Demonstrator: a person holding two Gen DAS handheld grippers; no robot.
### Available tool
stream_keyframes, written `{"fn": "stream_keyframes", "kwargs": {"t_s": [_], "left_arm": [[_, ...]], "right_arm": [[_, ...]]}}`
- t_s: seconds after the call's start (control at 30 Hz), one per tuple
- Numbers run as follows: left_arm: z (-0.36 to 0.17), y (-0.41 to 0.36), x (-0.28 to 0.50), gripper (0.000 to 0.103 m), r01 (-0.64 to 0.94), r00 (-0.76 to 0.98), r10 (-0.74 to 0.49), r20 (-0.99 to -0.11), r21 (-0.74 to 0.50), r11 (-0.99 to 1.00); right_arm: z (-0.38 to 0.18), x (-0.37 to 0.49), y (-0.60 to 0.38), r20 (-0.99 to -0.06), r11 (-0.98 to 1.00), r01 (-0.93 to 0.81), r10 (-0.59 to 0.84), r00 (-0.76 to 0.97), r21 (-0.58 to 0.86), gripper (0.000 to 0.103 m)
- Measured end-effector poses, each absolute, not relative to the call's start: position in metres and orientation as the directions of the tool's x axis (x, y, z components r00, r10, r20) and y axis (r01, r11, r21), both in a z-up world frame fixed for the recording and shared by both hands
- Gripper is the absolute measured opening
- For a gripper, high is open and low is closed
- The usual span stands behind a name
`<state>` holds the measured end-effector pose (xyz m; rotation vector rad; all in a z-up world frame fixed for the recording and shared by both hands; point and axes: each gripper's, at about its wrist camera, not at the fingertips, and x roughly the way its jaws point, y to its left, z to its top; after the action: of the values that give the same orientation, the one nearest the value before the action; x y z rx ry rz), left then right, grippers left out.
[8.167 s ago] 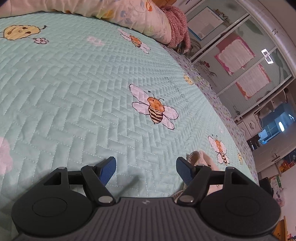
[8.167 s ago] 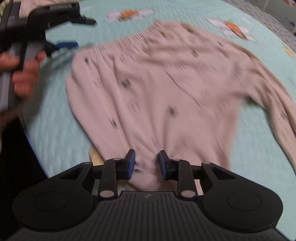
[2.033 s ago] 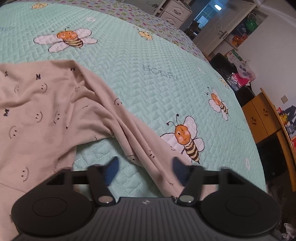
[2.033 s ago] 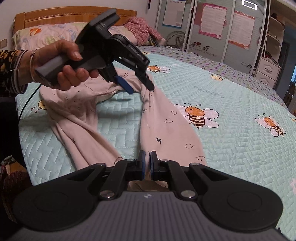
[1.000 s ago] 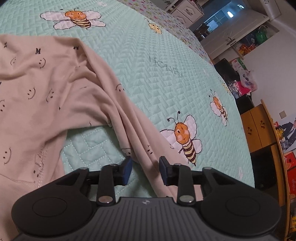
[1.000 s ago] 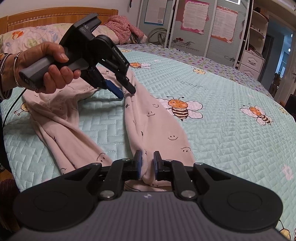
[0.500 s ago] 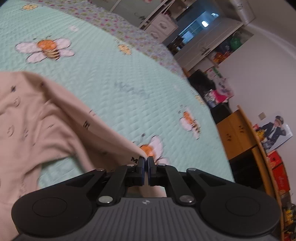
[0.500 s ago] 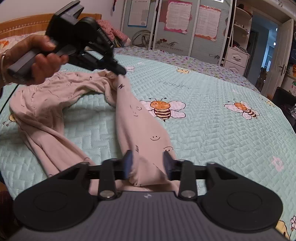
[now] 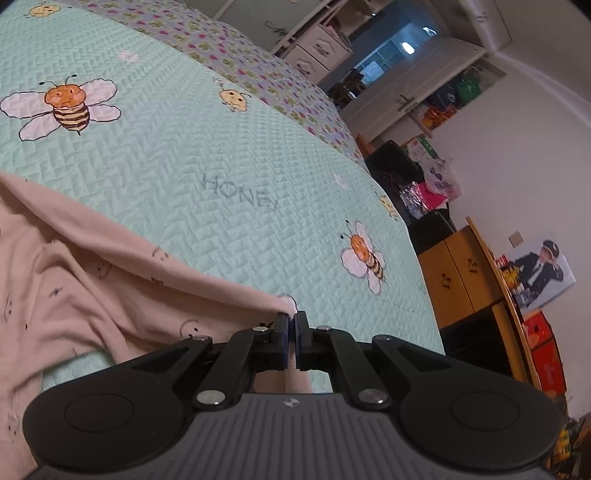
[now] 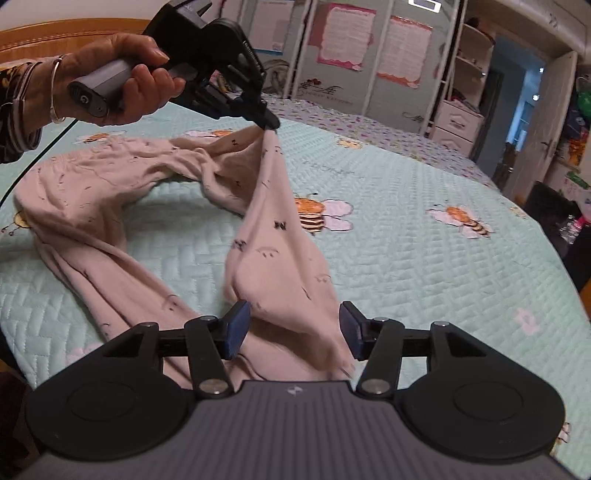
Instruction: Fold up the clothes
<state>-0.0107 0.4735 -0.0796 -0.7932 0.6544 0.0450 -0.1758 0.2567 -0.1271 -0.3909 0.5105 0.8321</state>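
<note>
A pair of pale pink trousers (image 10: 110,184) with small smiley prints lies crumpled on the mint bee-print quilt (image 10: 406,240). My left gripper (image 9: 291,318) is shut on a pinch of one trouser leg (image 9: 110,288) and holds it lifted off the bed. In the right wrist view that same left gripper (image 10: 269,123) hangs the leg up in the air, a hand around its handle. My right gripper (image 10: 295,325) is open, its blue pads on either side of the leg's lower end (image 10: 295,288), which sags between them without being pinched.
The bed's foot edge drops off at the right toward orange cabinets (image 9: 480,280) and bags on the floor. A wooden headboard (image 10: 66,33) and mirrored wardrobe doors (image 10: 369,55) stand behind. Open quilt stretches to the right of the trousers.
My left gripper closed on the trouser leg and lifted it. My right gripper, shut on the leg's end a second ago, has opened wide and let go.
</note>
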Motion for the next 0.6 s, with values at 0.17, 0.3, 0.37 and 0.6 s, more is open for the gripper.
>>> {"fn": "stream_keyframes", "kwargs": {"t_s": [0.17, 0.3, 0.37, 0.6], "left_arm": [[-0.08, 0.476, 0.012, 0.001, -0.296, 0.793, -0.187, -0.58, -0.635, 0.714], [-0.083, 0.475, 0.019, 0.001, -0.305, 0.784, -0.173, -0.597, -0.611, 0.73], [-0.085, 0.476, 0.02, 0.001, -0.317, 0.783, -0.162, -0.601, -0.609, 0.727], [-0.087, 0.486, 0.023, 0.001, -0.363, 0.792, -0.108, -0.6, -0.608, 0.706]], "right_arm": [[-0.126, -0.183, 0.263, -0.57, 0.587, -0.792, 0.598, 0.563, -0.167, 0.055], [-0.13, -0.183, 0.276, -0.595, 0.574, -0.795, 0.575, 0.562, -0.195, 0.053], [-0.135, -0.18, 0.287, -0.617, 0.573, -0.793, 0.552, 0.561, -0.209, 0.053], [-0.15, -0.168, 0.305, -0.683, 0.609, -0.759, 0.453, 0.573, -0.233, 0.054]]}}
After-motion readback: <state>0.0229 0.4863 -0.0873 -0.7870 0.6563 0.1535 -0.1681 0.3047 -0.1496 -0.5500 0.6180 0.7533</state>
